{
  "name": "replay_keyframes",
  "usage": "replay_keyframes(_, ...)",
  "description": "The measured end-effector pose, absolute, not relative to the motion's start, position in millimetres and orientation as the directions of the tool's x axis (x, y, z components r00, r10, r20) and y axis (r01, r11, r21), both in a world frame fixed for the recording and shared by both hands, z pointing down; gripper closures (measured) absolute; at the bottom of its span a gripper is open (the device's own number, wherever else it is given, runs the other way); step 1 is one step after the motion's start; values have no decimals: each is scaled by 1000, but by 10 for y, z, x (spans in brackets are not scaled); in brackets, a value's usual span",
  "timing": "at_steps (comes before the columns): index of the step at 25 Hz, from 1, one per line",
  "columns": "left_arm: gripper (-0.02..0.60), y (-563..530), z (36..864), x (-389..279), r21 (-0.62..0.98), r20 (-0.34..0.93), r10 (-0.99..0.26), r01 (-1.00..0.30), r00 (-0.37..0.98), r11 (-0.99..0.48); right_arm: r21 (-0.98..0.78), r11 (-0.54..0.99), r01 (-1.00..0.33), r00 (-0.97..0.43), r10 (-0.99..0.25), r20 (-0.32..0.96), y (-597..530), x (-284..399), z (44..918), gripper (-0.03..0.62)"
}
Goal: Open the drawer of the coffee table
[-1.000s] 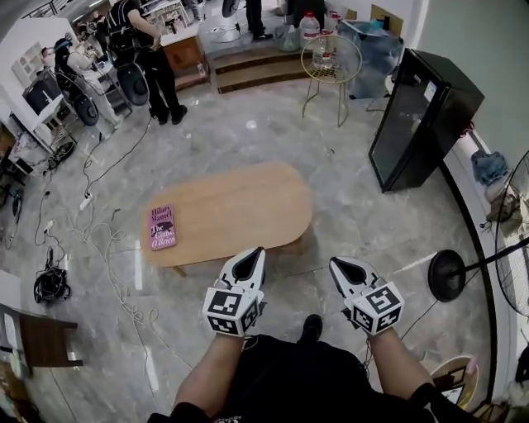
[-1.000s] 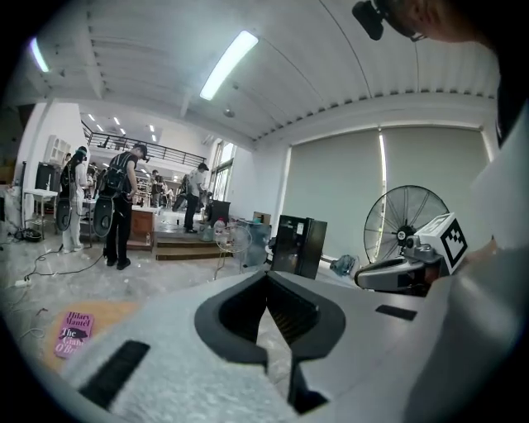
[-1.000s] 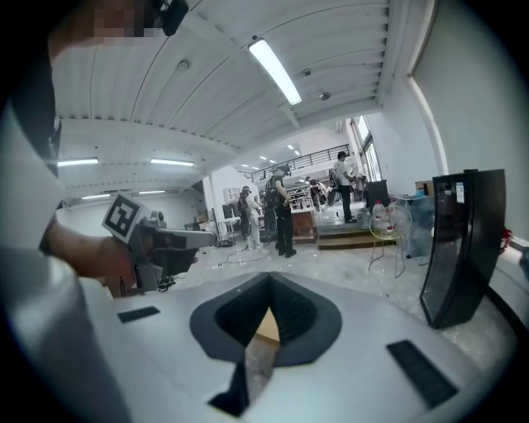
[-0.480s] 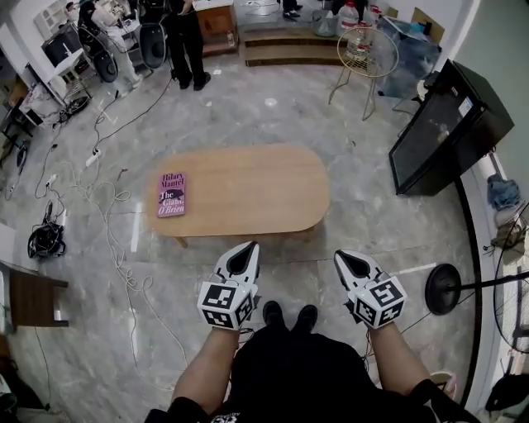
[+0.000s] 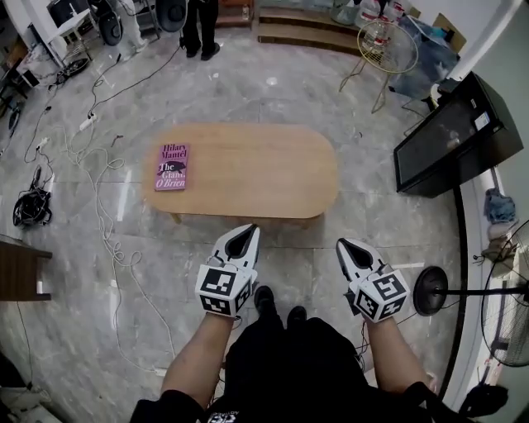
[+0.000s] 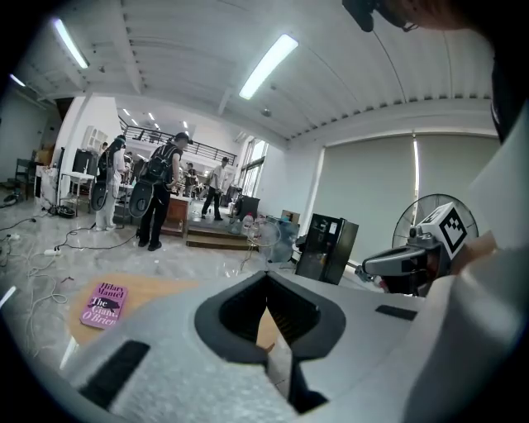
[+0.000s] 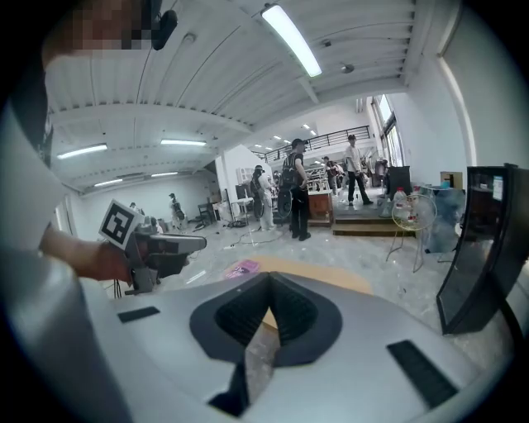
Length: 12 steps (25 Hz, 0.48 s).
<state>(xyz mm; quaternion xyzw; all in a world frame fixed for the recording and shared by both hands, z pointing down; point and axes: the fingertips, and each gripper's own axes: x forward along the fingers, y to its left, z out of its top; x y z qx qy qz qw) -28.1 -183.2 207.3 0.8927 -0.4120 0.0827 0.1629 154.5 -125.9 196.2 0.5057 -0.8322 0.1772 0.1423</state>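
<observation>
A long oval wooden coffee table [image 5: 248, 169] stands on the marble floor ahead of me; no drawer shows from above. A pink book [image 5: 173, 166] lies on its left end. My left gripper [image 5: 245, 232] hovers just short of the table's near edge, jaws shut and empty. My right gripper [image 5: 343, 245] is level with it to the right, also shut with nothing in it. The table top [image 6: 157, 287] with the book [image 6: 104, 303] shows in the left gripper view past the shut jaws [image 6: 266, 307]. In the right gripper view the table [image 7: 322, 274] lies beyond the jaws [image 7: 269, 318].
A black cabinet [image 5: 453, 136] stands at the right, a floor fan base [image 5: 430, 291] beside my right gripper. A wire side table [image 5: 387, 48] is at the back right. Cables [image 5: 91, 206] trail over the floor at left. A person [image 5: 201, 21] stands far back.
I have stepped toward the table, which now lies squarely ahead and closer. Both grippers moved forward toward its near edge, still shut.
</observation>
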Motion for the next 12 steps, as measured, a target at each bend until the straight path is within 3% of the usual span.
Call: replay_keyframes(12,572,-2164,2563,-132,187,327,-675,-746,661,-640,-146,535,-832,-531,-691,490,-1569,1372,2448,588)
